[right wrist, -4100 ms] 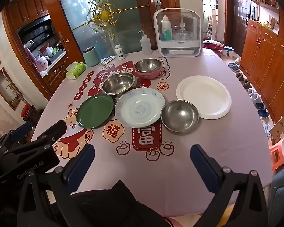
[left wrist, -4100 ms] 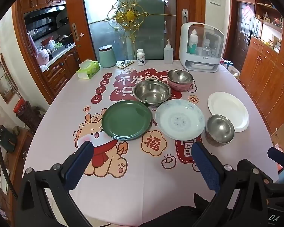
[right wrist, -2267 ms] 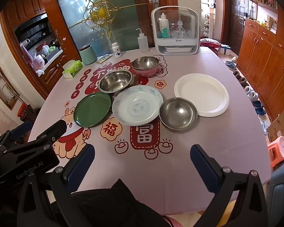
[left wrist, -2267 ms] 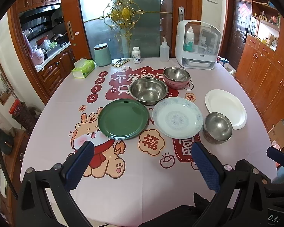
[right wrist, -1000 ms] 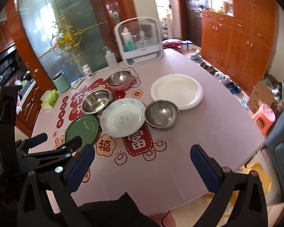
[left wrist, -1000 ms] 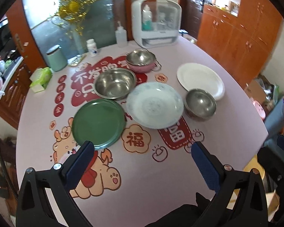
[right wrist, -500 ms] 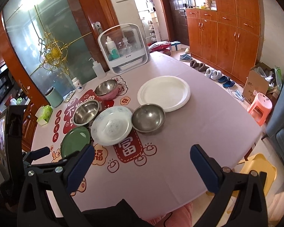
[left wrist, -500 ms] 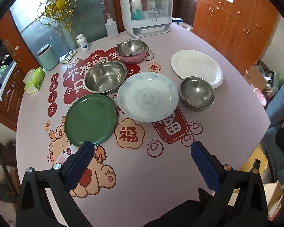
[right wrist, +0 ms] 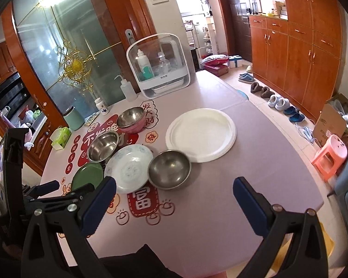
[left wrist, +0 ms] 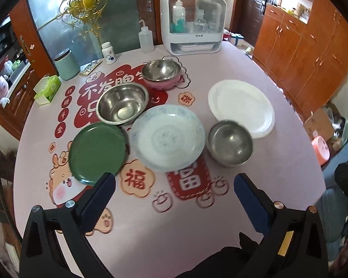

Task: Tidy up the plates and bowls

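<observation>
plates [left wrist: 167,136] in front, bowls [left wrist: 121,103] behind, on table [left wrist: 174,227]

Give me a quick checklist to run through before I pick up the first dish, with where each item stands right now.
1. Left tongs open and empty: ok.
2. Right tongs open and empty: ok.
3. All dishes in view, none stacked yet: ok. Green plate, patterned plate, white plate, large steel bowl, small steel bowl, pink bowl.
4. Small steel bowl clear of the white plate: not ok, they overlap in both views.
5. Bowls free of food or water: cannot tell.
6. Bare tablecloth in front for stacking: ok.
</observation>
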A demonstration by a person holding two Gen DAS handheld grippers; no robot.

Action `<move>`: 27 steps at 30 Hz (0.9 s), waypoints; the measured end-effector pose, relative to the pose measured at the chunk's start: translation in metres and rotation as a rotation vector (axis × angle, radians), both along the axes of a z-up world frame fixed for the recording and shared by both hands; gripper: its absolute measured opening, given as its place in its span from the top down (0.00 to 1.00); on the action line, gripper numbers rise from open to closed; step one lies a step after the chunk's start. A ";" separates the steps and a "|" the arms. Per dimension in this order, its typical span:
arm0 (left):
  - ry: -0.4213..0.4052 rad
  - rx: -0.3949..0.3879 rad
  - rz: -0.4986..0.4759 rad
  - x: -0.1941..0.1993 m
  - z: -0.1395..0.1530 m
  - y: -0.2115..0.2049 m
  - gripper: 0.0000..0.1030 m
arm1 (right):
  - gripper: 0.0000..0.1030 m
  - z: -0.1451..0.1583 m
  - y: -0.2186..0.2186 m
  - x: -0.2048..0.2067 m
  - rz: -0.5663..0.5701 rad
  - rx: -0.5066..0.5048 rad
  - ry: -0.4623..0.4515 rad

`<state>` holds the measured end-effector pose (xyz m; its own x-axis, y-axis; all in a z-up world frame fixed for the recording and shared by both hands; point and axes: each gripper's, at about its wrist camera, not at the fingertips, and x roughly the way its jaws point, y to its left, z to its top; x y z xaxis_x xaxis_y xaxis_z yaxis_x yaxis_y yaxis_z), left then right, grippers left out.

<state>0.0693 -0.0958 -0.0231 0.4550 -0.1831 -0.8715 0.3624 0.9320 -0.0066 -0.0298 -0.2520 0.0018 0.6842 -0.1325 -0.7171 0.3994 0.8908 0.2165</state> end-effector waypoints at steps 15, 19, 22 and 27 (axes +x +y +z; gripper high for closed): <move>0.007 0.004 0.047 0.036 -0.005 -0.079 0.01 | 0.02 -0.024 -0.109 0.024 0.033 0.067 0.030; -0.013 0.019 0.072 0.052 -0.003 -0.095 0.01 | 0.02 -0.035 -0.134 0.032 0.040 0.096 0.034; -0.019 0.008 0.073 0.064 0.000 -0.103 0.01 | 0.02 -0.043 -0.148 0.040 0.036 0.112 0.042; -0.011 0.018 0.053 0.086 -0.004 -0.119 0.01 | 0.02 -0.057 -0.168 0.051 0.030 0.155 0.041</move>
<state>0.1550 -0.2151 -0.0267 0.4734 -0.1430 -0.8691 0.3130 0.9497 0.0142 0.0209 -0.4204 -0.0547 0.6559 0.0019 -0.7549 0.3841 0.8600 0.3359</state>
